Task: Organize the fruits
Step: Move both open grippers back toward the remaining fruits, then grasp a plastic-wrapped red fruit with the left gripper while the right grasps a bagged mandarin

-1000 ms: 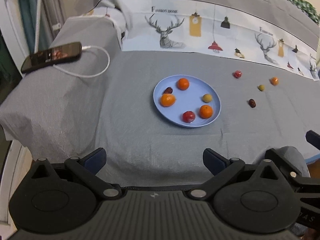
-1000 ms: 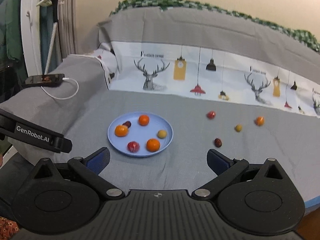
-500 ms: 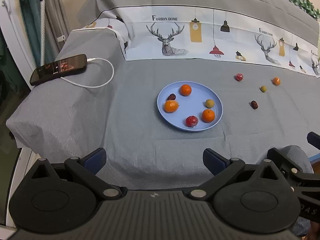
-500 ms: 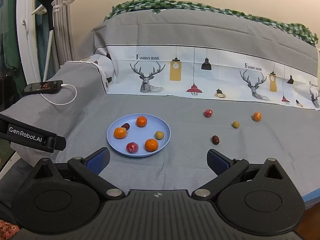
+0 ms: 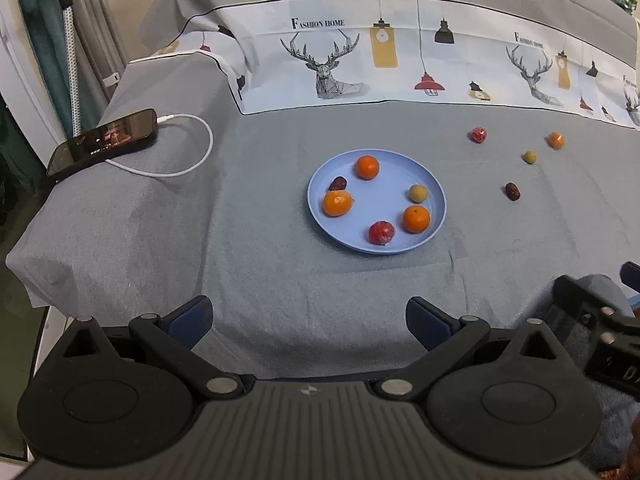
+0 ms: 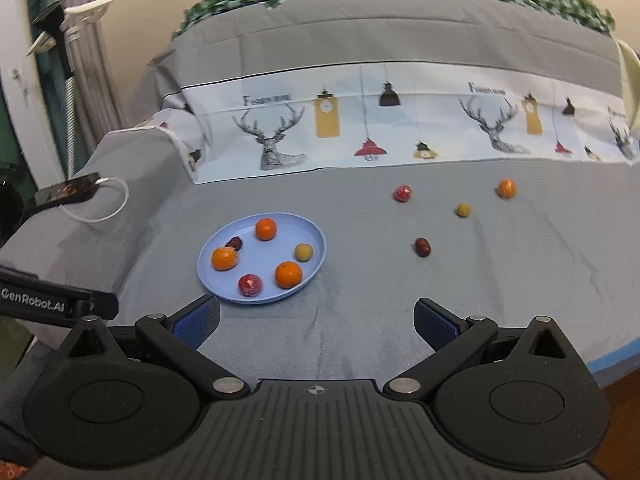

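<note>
Right hand-held gripper (image 5: 600, 344) (mostly cropped) leaves the frame's right edge.

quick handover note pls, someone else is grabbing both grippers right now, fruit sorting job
Left gripper: open, empty, held back at the near edge of the grey cloth.
Right gripper: open, empty, also short of the fruit.
Done: six pieces sit on the blue plate: three oranges, a red fruit, a yellow-green one and a dark date.
Left: four loose pieces on the cloth to the plate's right: red fruit, orange, yellow-green fruit, dark date. The date lies nearest the right gripper, so it is probably the next pick.
</note>
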